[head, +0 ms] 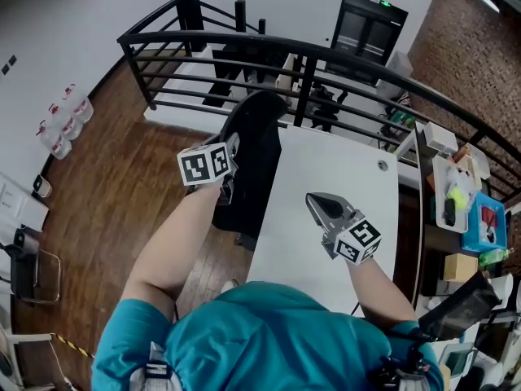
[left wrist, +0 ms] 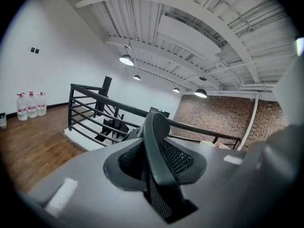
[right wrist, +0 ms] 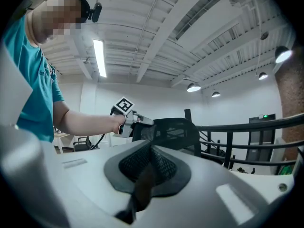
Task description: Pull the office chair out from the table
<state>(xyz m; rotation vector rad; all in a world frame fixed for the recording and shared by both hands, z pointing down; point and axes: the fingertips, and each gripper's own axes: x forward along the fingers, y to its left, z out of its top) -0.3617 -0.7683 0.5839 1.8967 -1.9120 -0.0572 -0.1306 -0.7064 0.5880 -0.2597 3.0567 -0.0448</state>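
A black mesh office chair [head: 256,149] stands at the left edge of the white table [head: 350,157], its seat under the tabletop. My left gripper [head: 234,155] is at the top of the chair's backrest. In the left gripper view the backrest's black rim [left wrist: 154,127] runs between the jaws of my left gripper [left wrist: 159,172], and the pads press on it. My right gripper [head: 315,201] hovers over the table, shut and empty. The right gripper view shows that gripper [right wrist: 149,167] level, facing the chair [right wrist: 183,132] and the left gripper [right wrist: 141,120].
A black metal railing [head: 326,59] curves behind the table and chair. Water bottles [head: 61,125] stand by the left wall. A cluttered shelf [head: 464,206] lines the table's right side. Another chair [head: 24,271] sits at the lower left on the wooden floor.
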